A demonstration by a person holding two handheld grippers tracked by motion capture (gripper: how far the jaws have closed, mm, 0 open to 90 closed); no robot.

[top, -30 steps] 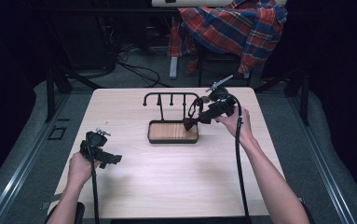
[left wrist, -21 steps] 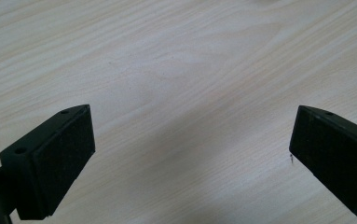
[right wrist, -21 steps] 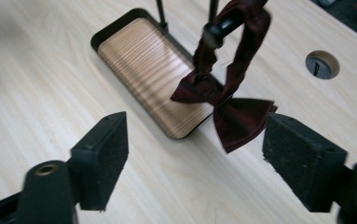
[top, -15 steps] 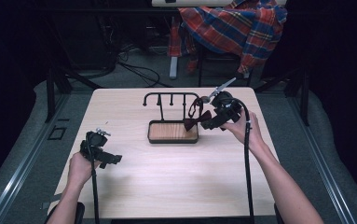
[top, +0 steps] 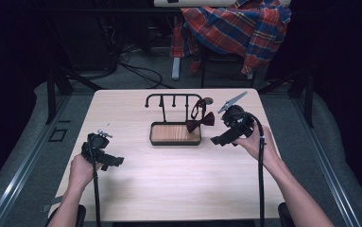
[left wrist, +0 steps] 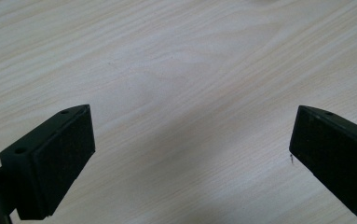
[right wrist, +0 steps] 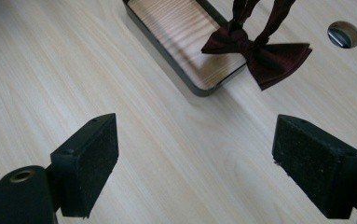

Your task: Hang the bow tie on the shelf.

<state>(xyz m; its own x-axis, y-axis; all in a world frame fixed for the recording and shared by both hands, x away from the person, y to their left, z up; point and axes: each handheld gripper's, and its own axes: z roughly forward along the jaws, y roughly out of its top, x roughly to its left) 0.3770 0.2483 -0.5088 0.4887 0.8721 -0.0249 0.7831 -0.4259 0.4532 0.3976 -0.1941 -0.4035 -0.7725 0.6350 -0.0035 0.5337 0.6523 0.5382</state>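
Your left gripper (top: 104, 160) sits low over the table (top: 178, 184) at the near left, jaws spread wide and holding nothing; in the left gripper view there is bare wood grain between the pads and nothing within reach of them. It looks parked, so leave it there.

Moving across, the stand (top: 175, 120) is well ahead of those jaws, a dark frame with a hook rail above a wooden tray (right wrist: 181, 35). The bow tie (top: 200, 123) hangs by its strap from the rail's right end, its dark red wings drooping over the tray's right corner.

Now your right gripper (top: 223, 139): jaws wide apart too, empty, pointed at the table just short of the tray. In the right gripper view the bow tie (right wrist: 255, 49) sits ahead of the jaws and toward the right-hand pad, well clear of both.

I judge the hanging step as done, with the tie resting on its hook and your right hand free of it. Next, check that the strap sits securely; if it needs adjusting, bring the open jaws forward around the knot.
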